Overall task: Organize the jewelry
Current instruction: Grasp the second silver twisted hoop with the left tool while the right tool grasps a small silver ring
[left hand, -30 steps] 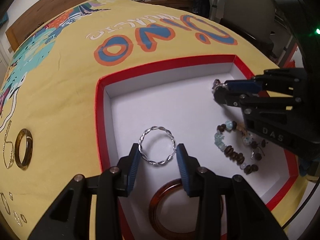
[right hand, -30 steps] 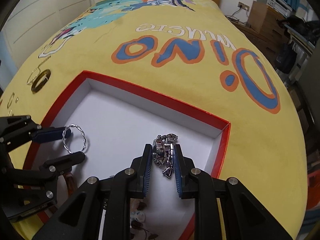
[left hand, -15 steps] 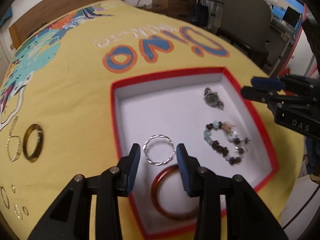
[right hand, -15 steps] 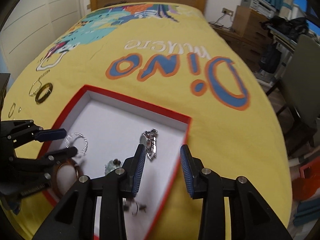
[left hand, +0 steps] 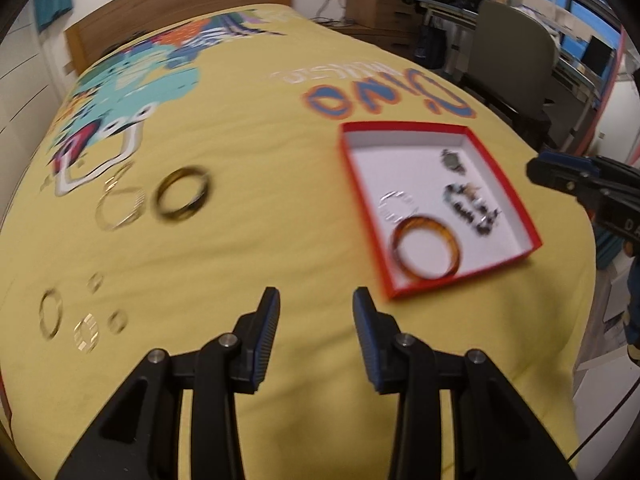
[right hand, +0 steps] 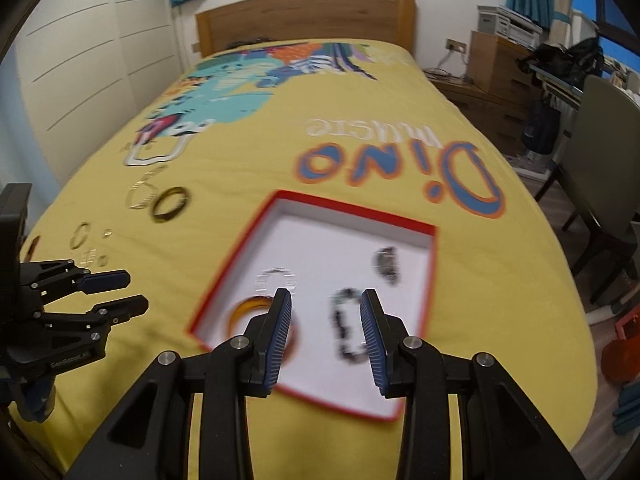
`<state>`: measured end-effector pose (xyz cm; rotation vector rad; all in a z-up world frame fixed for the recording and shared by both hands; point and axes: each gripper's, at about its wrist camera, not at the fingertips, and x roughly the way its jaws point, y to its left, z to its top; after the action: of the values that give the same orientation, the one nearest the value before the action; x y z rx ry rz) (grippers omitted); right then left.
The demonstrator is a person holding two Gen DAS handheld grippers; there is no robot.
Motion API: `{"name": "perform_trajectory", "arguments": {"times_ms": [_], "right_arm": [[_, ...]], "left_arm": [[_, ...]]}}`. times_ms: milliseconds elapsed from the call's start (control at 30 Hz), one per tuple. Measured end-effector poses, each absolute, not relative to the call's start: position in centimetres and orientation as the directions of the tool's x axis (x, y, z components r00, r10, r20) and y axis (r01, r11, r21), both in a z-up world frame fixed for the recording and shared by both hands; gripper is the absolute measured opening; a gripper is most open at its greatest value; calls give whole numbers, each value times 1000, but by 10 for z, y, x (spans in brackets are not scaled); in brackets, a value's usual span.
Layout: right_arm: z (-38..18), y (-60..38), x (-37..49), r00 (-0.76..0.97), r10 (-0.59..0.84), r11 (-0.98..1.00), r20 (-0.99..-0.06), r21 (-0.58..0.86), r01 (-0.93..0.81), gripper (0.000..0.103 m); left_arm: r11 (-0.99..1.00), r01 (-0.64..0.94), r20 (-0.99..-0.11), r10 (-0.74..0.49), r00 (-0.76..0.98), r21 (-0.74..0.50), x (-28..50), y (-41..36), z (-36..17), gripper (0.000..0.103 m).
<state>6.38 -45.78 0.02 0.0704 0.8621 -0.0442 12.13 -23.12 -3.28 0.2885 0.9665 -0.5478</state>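
A red-rimmed white box lies on the yellow bedspread. In it are a silver twisted bangle, an amber bangle, a beaded bracelet and a watch. My left gripper is open and empty above the bedspread, left of the box. My right gripper is open and empty above the box's near side. A dark bangle and a gold bangle lie to the left.
Several small gold rings and earrings lie on the bedspread at the near left. A wooden headboard is at the far end. A chair and drawers stand to the right of the bed.
Both grippers have pulled back and up from the box. The right one let go of the watch, which now lies in the box. The left has swung left over the bedspread.
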Motion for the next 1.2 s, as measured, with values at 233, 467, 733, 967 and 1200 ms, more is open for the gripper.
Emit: {"name": "perform_trajectory", "arguments": {"times_ms": [233, 467, 733, 967, 1200], "right_arm": [[11, -405, 50, 676, 59, 995, -734, 97, 19, 36], [11, -349, 53, 673, 126, 992, -729, 115, -61, 36], [-10, -289, 76, 633, 214, 976, -744, 139, -166, 36], [-41, -248, 108, 569, 278, 956, -774, 164, -243, 35], [-70, -232, 139, 516, 305, 945, -801, 187, -269, 35]], "left_arm": [[897, 442, -838, -246, 487, -6, 109, -138, -31, 36], [949, 315, -838, -194, 510, -28, 104, -56, -38, 36], [975, 215, -854, -158, 497, -55, 113, 5, -61, 36], [974, 198, -863, -189, 468, -107, 140, 22, -81, 36], [971, 171, -863, -229, 450, -169, 187, 24, -96, 36]]}}
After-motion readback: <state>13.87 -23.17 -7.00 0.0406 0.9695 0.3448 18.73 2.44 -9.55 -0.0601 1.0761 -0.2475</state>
